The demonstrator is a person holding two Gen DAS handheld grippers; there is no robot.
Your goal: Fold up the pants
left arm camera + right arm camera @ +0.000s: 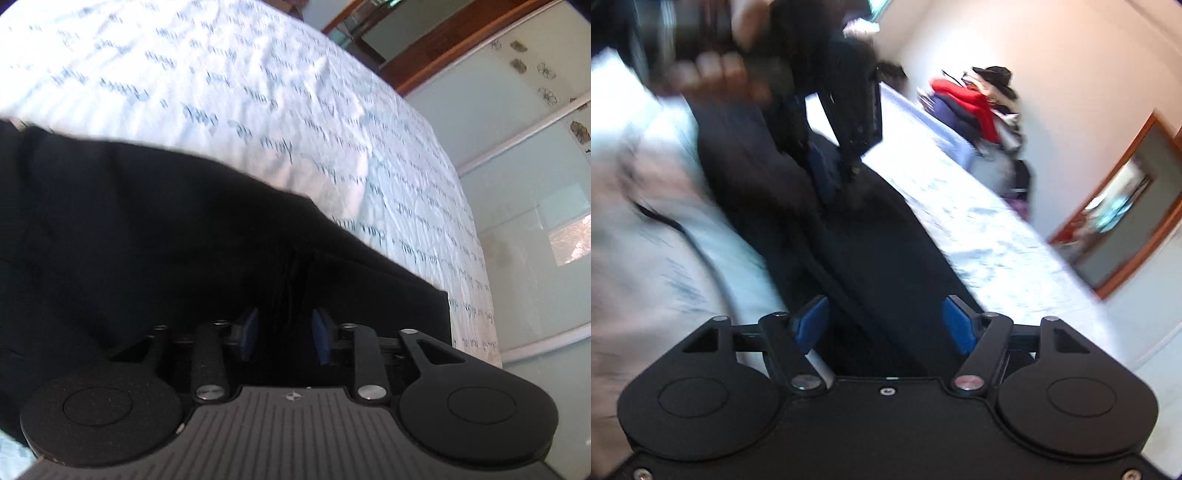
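1. The dark navy fabric pants [155, 236] are lying flat on a bed covered by a white sheet printed with lines of blue script [229, 81], with one straight edge running beside the bare sheet.
2. The left hand-held gripper [284, 336], black with blue pads, is hovering low over the pants; its jaws are standing narrowly apart, with nothing visibly pinched between them.
3. The right hand-held gripper [886, 325] is pointing along the length of the pants [871, 258]; its jaws are standing wide, and the dark cloth is lying below the gap without the pads pressing on it.
4. In the right wrist view, the left hand-held gripper [831, 166] is showing at the far end of the pants, gripped by a blurred hand [713, 74].
5. A pile of clothes, one red [975, 107], is sitting beyond the bed against a pale wall.
6. A wood-framed doorway [1123, 218] is standing to the right.
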